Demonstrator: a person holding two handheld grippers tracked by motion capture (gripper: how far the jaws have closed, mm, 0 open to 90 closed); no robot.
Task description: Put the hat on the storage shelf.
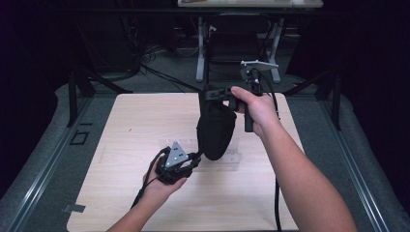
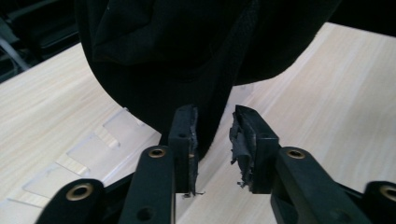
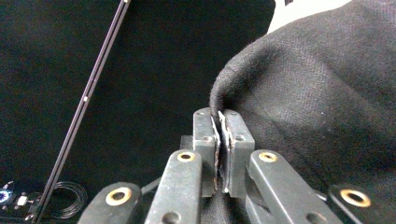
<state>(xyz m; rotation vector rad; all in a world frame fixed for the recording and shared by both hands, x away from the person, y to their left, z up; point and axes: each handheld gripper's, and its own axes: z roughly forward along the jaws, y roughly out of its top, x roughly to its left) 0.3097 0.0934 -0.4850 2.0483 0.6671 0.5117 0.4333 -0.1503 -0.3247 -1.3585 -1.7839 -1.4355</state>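
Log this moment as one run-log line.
right gripper: shut on black cloth, held up | left gripper: open, jaws either side of cloth's lower end | clear tray: on table

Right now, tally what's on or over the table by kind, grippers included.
Grippers: 2, the left gripper and the right gripper
Black fabric items: 1, the black cloth hanging from the right gripper
Clear plastic items: 1, the clear slotted strip lying on the table
Total: 4
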